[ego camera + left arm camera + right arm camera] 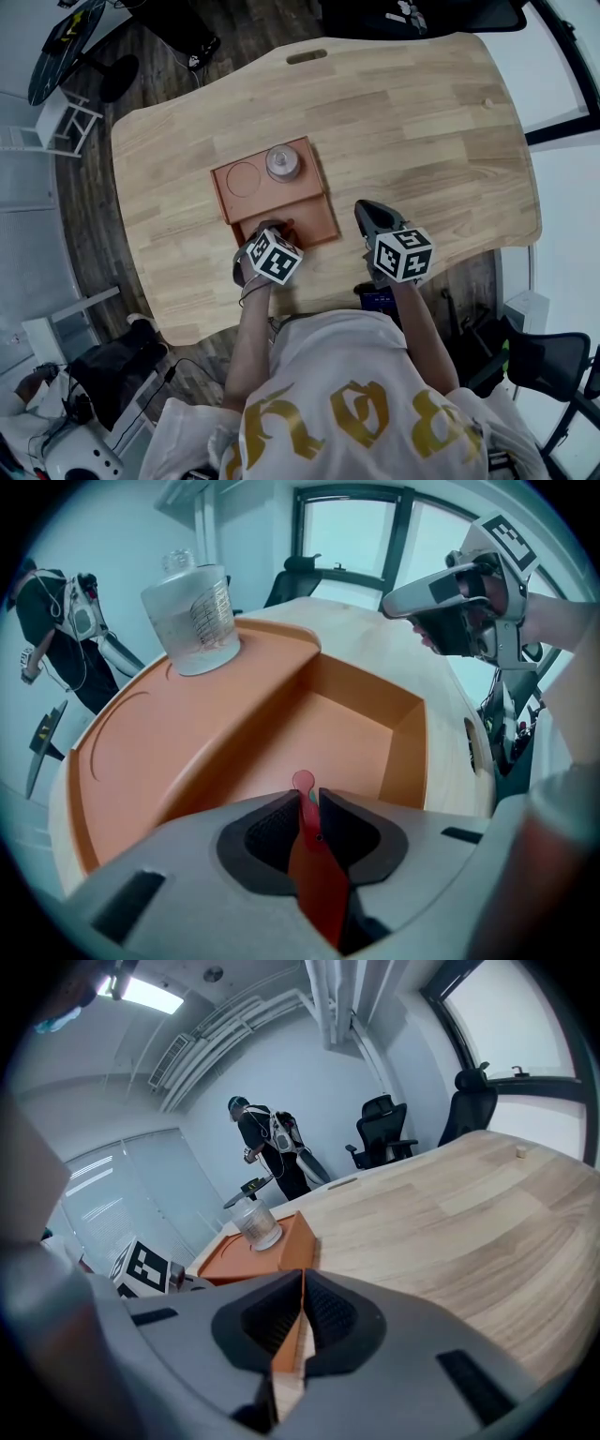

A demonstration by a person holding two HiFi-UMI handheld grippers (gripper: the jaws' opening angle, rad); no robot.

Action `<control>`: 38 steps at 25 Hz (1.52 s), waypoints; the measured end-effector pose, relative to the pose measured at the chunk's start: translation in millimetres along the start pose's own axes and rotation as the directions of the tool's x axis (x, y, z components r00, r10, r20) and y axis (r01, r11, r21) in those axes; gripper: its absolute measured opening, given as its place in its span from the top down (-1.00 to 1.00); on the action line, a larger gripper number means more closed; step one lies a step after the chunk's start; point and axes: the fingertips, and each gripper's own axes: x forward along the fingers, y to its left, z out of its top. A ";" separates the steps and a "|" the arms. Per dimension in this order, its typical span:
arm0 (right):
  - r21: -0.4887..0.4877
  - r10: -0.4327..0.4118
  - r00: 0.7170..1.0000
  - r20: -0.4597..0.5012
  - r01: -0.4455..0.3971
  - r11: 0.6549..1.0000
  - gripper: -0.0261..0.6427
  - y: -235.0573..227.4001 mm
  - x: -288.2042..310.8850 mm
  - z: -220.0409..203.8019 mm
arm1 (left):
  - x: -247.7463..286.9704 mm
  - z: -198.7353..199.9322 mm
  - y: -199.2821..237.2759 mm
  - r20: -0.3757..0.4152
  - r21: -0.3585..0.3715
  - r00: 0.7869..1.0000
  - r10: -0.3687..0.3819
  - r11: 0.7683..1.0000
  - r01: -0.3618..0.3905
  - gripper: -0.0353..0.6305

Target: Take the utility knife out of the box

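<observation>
An orange box [312,214] lies on the wooden table [422,122]. My left gripper [273,230] points steeply down into the box's near compartment [342,726]. It is shut on the red utility knife [303,783], a thin red strip whose rounded end sticks out just past the pads. My right gripper [367,212] hovers over the bare table right of the box, shut with nothing between its pads [323,1314]. It also shows in the left gripper view as the right gripper [405,602], at the upper right.
A clear glass jar [283,162] stands on the box's raised far part beside a round recess [243,178]. The table's near edge lies just below both grippers. Office chairs [382,1129] and a standing person [267,1152] are beyond the table's far side.
</observation>
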 end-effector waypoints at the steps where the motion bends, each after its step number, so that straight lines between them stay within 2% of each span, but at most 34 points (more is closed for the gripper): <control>1: -0.002 0.001 1.000 0.000 -0.001 1.000 0.89 1.4 -0.5 -0.1 | -0.3 -0.2 0.0 0.002 0.002 1.000 -0.003 1.000 0.003 0.71; 15: -0.024 -0.001 1.000 0.031 0.002 1.000 0.89 7.6 -13.2 8.9 | -7.8 0.0 0.0 0.031 -0.016 0.999 -0.021 1.000 0.021 0.73; 20: -0.051 0.013 0.997 0.073 -0.009 0.999 0.89 17.5 -22.8 18.6 | -24.8 11.0 1.3 0.122 -0.088 0.992 -0.011 0.996 0.021 0.73; 23: -0.049 0.053 0.995 0.088 -0.049 0.998 0.89 30.9 -31.7 21.8 | -43.1 20.4 0.2 0.226 -0.179 0.974 -0.011 0.982 0.053 0.74; 25: -0.041 0.084 0.991 0.106 -0.080 0.996 0.89 41.1 -39.5 25.4 | -56.3 26.7 -0.7 0.298 -0.236 0.955 -0.004 0.969 0.078 0.74; 27: -0.072 0.093 0.988 0.124 -0.085 0.994 0.89 49.8 -45.9 28.4 | -67.9 30.3 -2.5 0.354 -0.270 0.935 0.006 0.958 0.096 0.74; 30: -0.152 0.089 0.983 0.161 -0.064 0.986 0.89 59.2 -56.2 32.3 | -81.7 35.6 -11.9 0.415 -0.266 0.910 0.003 0.957 0.118 0.74; 34: -0.166 0.061 0.973 0.220 -0.024 0.986 0.89 63.3 -72.9 35.7 | -100.2 41.3 -22.8 0.481 -0.279 0.876 0.029 0.953 0.121 0.74; 38: -0.171 -0.034 0.970 0.243 0.077 0.982 0.89 53.5 -86.2 35.6 | -119.5 45.6 -27.9 0.537 -0.271 0.841 0.062 0.957 0.102 0.74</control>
